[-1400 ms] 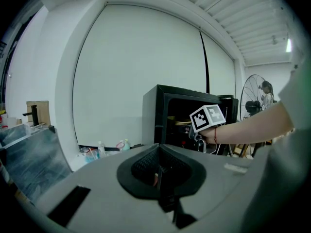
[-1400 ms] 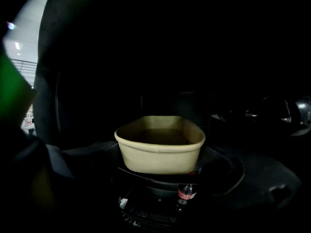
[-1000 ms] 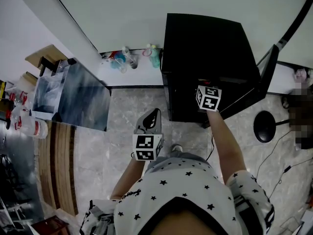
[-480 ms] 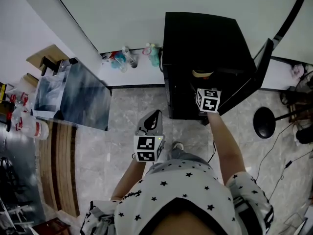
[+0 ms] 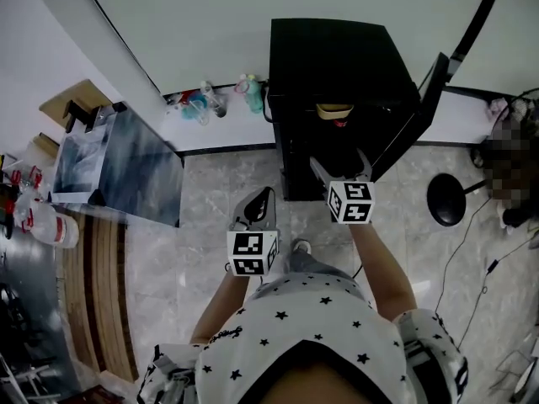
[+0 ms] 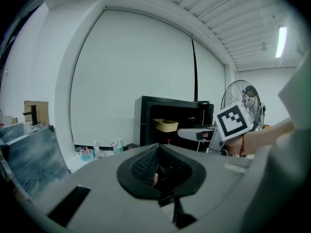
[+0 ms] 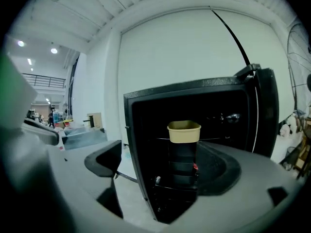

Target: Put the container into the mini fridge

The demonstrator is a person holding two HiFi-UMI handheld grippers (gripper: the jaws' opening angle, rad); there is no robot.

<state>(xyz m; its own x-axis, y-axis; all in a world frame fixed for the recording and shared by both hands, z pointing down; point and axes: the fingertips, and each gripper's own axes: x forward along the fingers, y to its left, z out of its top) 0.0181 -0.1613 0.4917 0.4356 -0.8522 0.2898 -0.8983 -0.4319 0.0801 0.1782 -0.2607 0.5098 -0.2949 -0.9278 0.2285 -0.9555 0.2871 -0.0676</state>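
Yellow container sits on a shelf inside the mini fridge, door open. Right hand-held gripper just outside: jaws wide, just eased inward, nothing between. Left hand-held gripper closed, empty.

Yellow container stands upright inside the open black mini fridge.

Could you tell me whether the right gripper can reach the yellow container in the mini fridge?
Probably yes: the mini fridge stands open, the container sits on its shelf, and the right gripper faces it with nothing between, its empty jaws wide apart though just closed a little.
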